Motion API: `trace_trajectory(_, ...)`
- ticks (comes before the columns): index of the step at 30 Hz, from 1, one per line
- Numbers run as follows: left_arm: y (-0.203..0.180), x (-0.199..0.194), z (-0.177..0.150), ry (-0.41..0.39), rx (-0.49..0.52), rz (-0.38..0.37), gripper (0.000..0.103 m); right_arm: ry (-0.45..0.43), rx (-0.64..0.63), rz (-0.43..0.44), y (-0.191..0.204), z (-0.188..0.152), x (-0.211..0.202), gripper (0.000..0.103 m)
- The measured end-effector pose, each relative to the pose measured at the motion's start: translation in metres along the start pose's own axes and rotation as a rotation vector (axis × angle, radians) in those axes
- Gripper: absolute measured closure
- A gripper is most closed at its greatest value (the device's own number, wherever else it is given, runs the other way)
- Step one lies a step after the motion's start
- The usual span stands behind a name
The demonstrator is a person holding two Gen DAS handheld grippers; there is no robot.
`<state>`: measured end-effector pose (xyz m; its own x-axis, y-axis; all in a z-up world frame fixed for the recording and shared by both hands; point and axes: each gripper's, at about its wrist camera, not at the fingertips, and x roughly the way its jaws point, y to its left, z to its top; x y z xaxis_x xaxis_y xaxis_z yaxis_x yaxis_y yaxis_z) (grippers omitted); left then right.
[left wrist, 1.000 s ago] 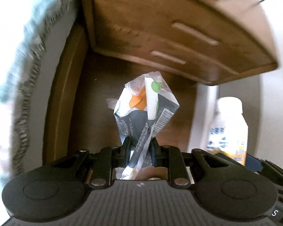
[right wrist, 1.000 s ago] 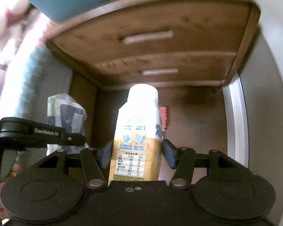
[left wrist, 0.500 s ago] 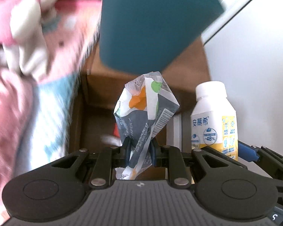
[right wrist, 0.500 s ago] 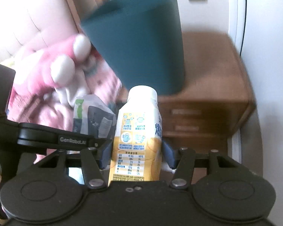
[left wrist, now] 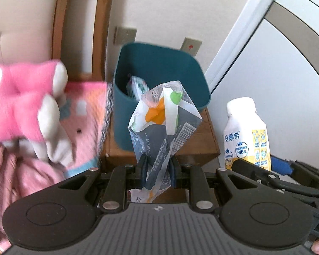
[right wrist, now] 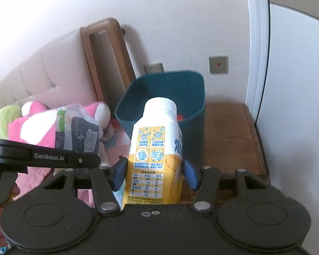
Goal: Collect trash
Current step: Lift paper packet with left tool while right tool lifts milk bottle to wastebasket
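While both grippers hang above the nightstand, each one carries a piece of trash.

Left wrist view, left gripper (left wrist: 157, 171): jaws pinched tight on the tail of a crumpled tissue-paper wrapper (left wrist: 163, 123), which stands up at frame centre.
Left wrist view, bin: teal trash bin (left wrist: 185, 68) sits on the wooden nightstand (left wrist: 208, 140) just behind the wrapper, upper centre; some trash already lies inside, too blurred to name.
Left wrist view, bottle: white-and-yellow yogurt drink bottle (left wrist: 246, 131) stands at right, gripped low down by the right gripper (left wrist: 263, 165) that juts in from the right edge.
Left wrist view, bed side: pink plush toy (left wrist: 23, 97) fills the left, blurred.

Right wrist view, right gripper (right wrist: 154, 173): blue pads clamped on both sides of the yogurt drink bottle (right wrist: 157, 153), upright at centre.
Right wrist view, bin: teal trash bin (right wrist: 193, 93) directly behind the bottle's cap, on the wooden nightstand (right wrist: 229, 140); something red shows inside.
Right wrist view, left gripper: its black arm (right wrist: 46, 156) crosses the left, wrapper (right wrist: 76, 127) sticking up above it.
Right wrist view, backdrop: pink plush toy (right wrist: 38, 127) at left, padded headboard (right wrist: 53, 72) above it.
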<state>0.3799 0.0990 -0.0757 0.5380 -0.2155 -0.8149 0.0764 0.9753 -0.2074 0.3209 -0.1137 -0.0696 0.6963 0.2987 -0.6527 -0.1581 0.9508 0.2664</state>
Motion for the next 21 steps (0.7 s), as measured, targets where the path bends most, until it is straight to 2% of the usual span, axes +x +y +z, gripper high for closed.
trace_trajectory(4, -0.006, -0.003, 0.022, -0.007, 0.030, 0.009, 0.083, -0.039, -0.014, -0.008, 0.010, 0.016, -0.004, 0.048)
trace_trajectory(10, -0.015, 0.021, 0.062, -0.017, 0.047, 0.056, 0.083, -0.062, -0.062, -0.017, 0.011, 0.050, 0.014, 0.048)
trace_trajectory(16, -0.016, 0.067, 0.110, 0.022, -0.004, 0.125, 0.083, -0.021, -0.093, 0.012, -0.010, 0.086, 0.063, 0.048)
trace_trajectory(21, -0.016, 0.113, 0.143, 0.062, -0.041, 0.181, 0.083, 0.050, -0.157, 0.041, -0.026, 0.113, 0.116, 0.048)
